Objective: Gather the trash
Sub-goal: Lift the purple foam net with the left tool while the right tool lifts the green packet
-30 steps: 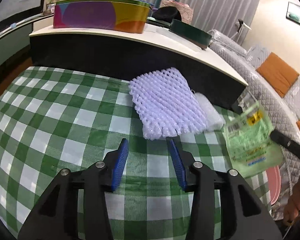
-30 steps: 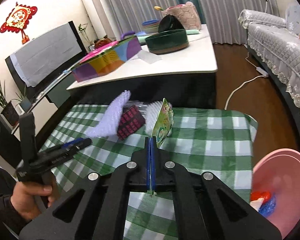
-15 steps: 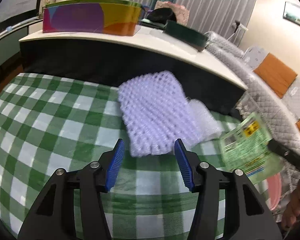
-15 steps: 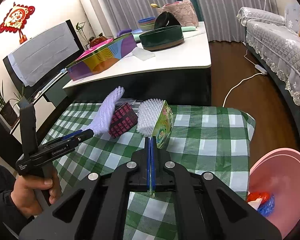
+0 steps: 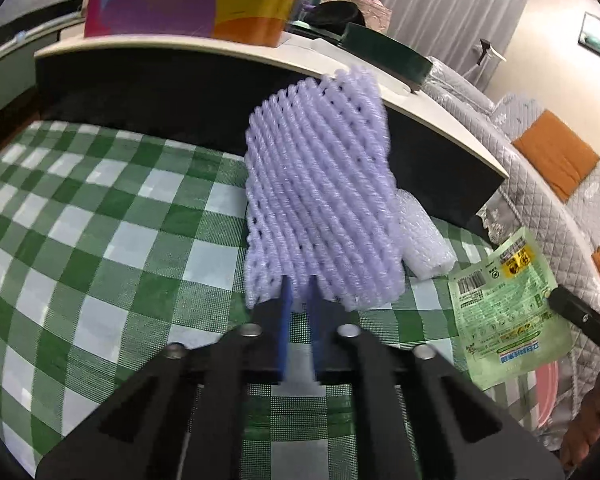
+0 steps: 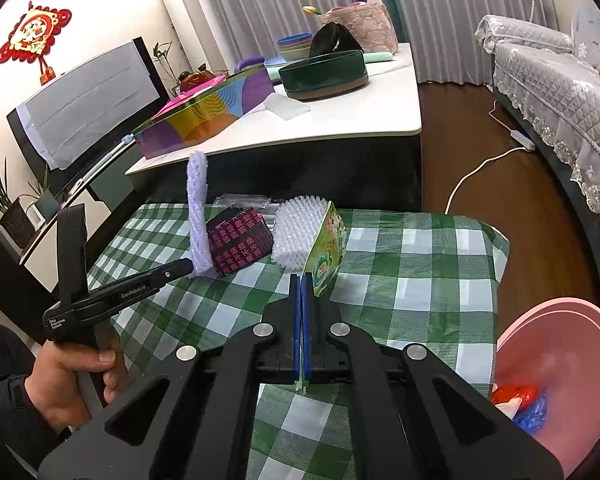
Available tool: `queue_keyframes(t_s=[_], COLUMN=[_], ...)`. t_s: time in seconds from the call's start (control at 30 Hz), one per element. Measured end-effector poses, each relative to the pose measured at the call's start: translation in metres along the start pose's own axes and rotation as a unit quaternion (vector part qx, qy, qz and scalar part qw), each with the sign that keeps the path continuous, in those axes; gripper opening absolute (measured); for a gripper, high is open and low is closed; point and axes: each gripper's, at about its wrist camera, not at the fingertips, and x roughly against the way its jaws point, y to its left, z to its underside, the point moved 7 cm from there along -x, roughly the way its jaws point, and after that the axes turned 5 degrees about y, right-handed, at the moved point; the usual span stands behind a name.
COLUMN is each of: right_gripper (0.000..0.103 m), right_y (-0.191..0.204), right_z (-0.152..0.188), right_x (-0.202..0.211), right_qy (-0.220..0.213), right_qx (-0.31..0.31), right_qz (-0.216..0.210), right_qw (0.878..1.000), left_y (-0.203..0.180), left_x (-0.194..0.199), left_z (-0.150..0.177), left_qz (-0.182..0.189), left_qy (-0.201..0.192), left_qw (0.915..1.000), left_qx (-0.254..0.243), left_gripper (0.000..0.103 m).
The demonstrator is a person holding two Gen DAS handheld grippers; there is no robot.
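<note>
Right wrist: left tool (image 6: pixel 194 266) clenched on foam net (image 6: pixel 198 208); patterned box (image 6: pixel 238 246), bubble wrap (image 6: pixel 296 230) beside.

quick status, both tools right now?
Left tool: just closed, shut on the purple foam net.
Right tool: shut on the green packet.

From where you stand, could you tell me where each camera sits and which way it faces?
Left wrist: rides the left gripper, looking down along its fingers, shut on the purple foam net over the checked tablecloth.
Right wrist: rides the right gripper, shut on the green packet, facing the white table; a hand shows.
Shared: net, packet, tablecloth, pink basin.
</note>
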Motion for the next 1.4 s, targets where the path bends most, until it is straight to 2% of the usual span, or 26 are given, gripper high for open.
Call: queue_keyframes(t_s=[0.23,0.27,0.33,0.47,0.53,0.7,0.77,0.83,0.87,1.07,1.4], right_gripper=[0.001,0.001,0.001,0.001,0.001,0.001,0.001,0.001,0.001,0.001,0.001], right_y=[0.004,0.005,0.007,0.003,0.001,0.000,0.001,0.001,0.001,0.007,0.020], right_z=[-0.001,0.000,0.001,0.004,0.004,0.004,0.004,0.004,0.003,0.000,0.002], right_x=[0.009,0.011,0.013,0.016,0.018,0.016,0.015,0.014,0.014,0.022,0.060], right_qy=[-0.009,-0.010,-0.010,-0.010,-0.011,-0.008,-0.006,-0.004,-0.003,-0.009,-0.026], right_qx=[0.000,0.001,0.005,0.004,0.001,0.002,0.004,0.006,0.006,0.012,0.028], right_qz=[0.000,0.001,0.003,0.006,0.006,0.005,0.005,0.006,0.006,0.013,0.034], right_qw=[1.000,1.000,1.000,1.000,1.000,1.000,1.000,1.000,1.000,1.000,0.999], left_y=[-0.012,-0.015,-0.019,-0.034,-0.041,-0.048,-0.047,-0.046,-0.045,-0.048,-0.060], left_x=[0.018,0.022,0.025,0.025,0.022,0.008,0.004,-0.001,-0.002,0.014,0.075], left_z=[-0.005,-0.006,-0.007,-0.007,-0.006,-0.003,-0.002,-0.001,0.000,0.001,0.014], left_qz=[-0.014,-0.014,-0.010,-0.018,-0.033,-0.068,-0.084,-0.086,-0.088,-0.084,-0.059], left_qy=[-0.030,-0.039,-0.048,-0.054,-0.055,-0.042,-0.036,-0.024,-0.018,-0.027,-0.052], left_qw=[0.9991,0.9986,0.9981,0.9956,0.9934,0.9888,0.9868,0.9871,0.9872,0.9874,0.9872], left_qx=[-0.027,-0.031,-0.038,-0.074,-0.095,-0.126,-0.134,-0.133,-0.132,-0.131,-0.138], left_gripper=[0.002,0.005,0.030,0.040,0.046,0.046,0.042,0.019,0.014,0.012,0.011])
